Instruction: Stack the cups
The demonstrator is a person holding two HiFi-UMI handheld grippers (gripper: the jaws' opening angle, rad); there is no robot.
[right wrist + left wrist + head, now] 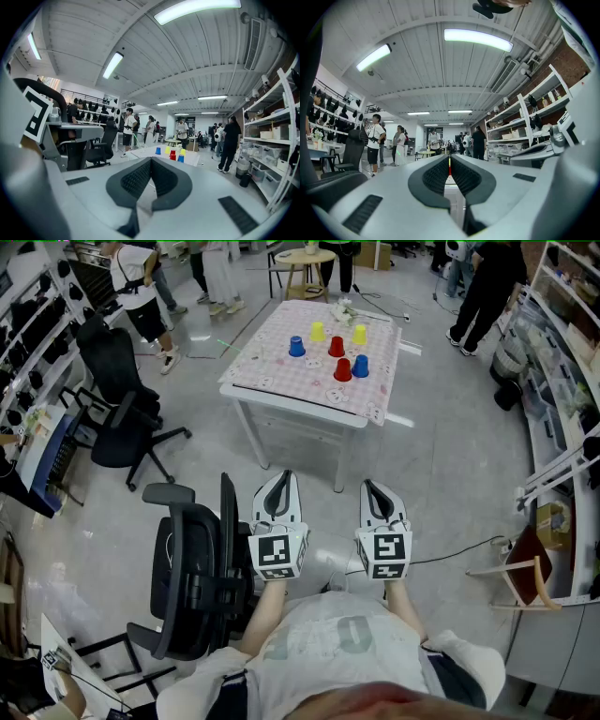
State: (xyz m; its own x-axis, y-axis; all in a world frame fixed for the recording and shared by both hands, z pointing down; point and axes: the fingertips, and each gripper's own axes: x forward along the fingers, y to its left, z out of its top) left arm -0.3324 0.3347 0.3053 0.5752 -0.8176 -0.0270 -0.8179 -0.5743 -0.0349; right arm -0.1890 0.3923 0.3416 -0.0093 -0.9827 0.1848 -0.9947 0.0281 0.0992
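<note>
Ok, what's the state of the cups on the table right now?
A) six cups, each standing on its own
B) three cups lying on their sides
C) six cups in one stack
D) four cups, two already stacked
A: the head view shows two blue cups, two yellow cups and two red cups standing apart on the table.

black office chair (197, 568) in foreground, second chair (122, 409) at left, round wooden table (306, 259) far back
</note>
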